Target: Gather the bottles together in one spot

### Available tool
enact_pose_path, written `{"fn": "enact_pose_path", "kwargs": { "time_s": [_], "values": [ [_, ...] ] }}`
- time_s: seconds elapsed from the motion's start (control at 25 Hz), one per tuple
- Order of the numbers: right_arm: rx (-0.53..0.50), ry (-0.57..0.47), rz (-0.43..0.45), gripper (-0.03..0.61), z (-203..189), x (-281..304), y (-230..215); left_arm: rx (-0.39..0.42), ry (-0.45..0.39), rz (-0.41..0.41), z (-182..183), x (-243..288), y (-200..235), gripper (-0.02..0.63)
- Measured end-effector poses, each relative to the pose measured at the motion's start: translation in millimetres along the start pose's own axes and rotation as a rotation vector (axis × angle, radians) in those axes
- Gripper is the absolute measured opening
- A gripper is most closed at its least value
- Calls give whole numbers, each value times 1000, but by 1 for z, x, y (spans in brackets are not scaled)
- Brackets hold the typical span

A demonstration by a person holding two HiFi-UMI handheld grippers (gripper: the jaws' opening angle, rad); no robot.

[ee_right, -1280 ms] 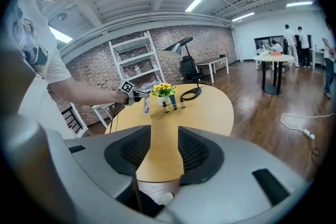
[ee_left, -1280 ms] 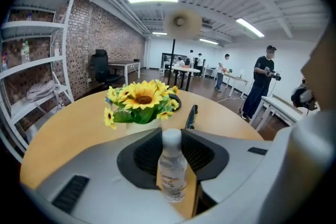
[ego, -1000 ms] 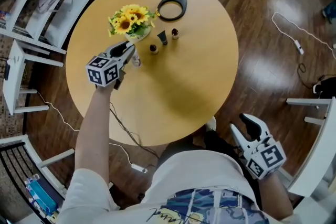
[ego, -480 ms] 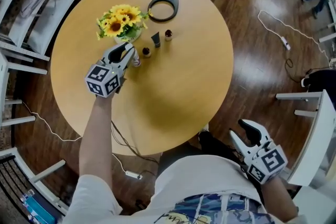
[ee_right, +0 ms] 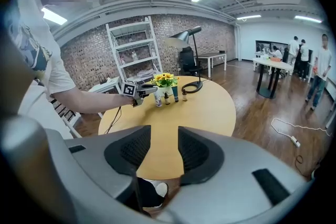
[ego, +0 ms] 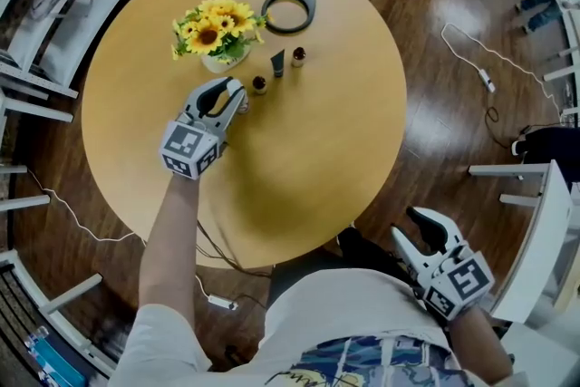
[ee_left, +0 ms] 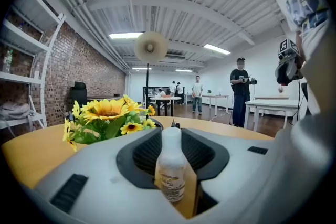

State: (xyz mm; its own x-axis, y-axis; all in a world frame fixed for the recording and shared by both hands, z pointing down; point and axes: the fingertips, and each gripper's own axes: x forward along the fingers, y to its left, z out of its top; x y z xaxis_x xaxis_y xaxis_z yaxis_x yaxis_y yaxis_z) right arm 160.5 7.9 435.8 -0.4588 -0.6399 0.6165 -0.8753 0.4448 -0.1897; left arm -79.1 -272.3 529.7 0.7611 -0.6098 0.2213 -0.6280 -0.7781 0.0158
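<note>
over round table (ego: 299, 149), left fingers (ee_left: 140, 153) pinch white bottle (ee_left: 170, 168), right fingers (ee_right: 128, 152) apart.

Head view looks steeply down on the table (ego: 308, 149), which both gripper views share from lower.

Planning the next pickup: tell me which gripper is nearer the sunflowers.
Left. The left gripper, shut on a small white bottle, is beside the sunflowers on the table; the right gripper hangs off the table's near edge.
</note>
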Motion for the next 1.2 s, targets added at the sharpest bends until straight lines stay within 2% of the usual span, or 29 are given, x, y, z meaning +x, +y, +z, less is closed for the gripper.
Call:
{"fn": "enact_pose_path", "kwargs": {
  "time_s": [0.08, 0.2, 0.24, 0.4, 0.52, 0.72, 0.92, 1.2],
  "values": [
    [-5, -1, 4, 190, 1, 1, 3, 1, 5, 2, -1, -1, -1, 114],
    [-11, -7, 11, 190, 2, 2, 9, 14, 23, 24, -1, -6, 1, 198],
    [-14, -8, 14, 190, 2, 2, 10, 18, 29, 29, -2, -7, 1, 206],
    [-26, -15, 27, 190, 2, 1, 14, 24, 36, 42, 0, -14, 0, 206],
    [-36, -27, 37, 190, 5, -1, 13, 13, 24, 82, 11, -28, 0, 206],
    [-63, -70, 79, 190, 11, -10, 12, -48, 23, 158, 38, -68, -24, 206],
    [-130, -128, 172, 190, 25, -14, -4, -222, 9, 239, 60, -112, -81, 206],
    [-198, -168, 313, 190, 33, -35, -33, -319, 36, 369, 81, -154, -209, 207]
  ]
}}
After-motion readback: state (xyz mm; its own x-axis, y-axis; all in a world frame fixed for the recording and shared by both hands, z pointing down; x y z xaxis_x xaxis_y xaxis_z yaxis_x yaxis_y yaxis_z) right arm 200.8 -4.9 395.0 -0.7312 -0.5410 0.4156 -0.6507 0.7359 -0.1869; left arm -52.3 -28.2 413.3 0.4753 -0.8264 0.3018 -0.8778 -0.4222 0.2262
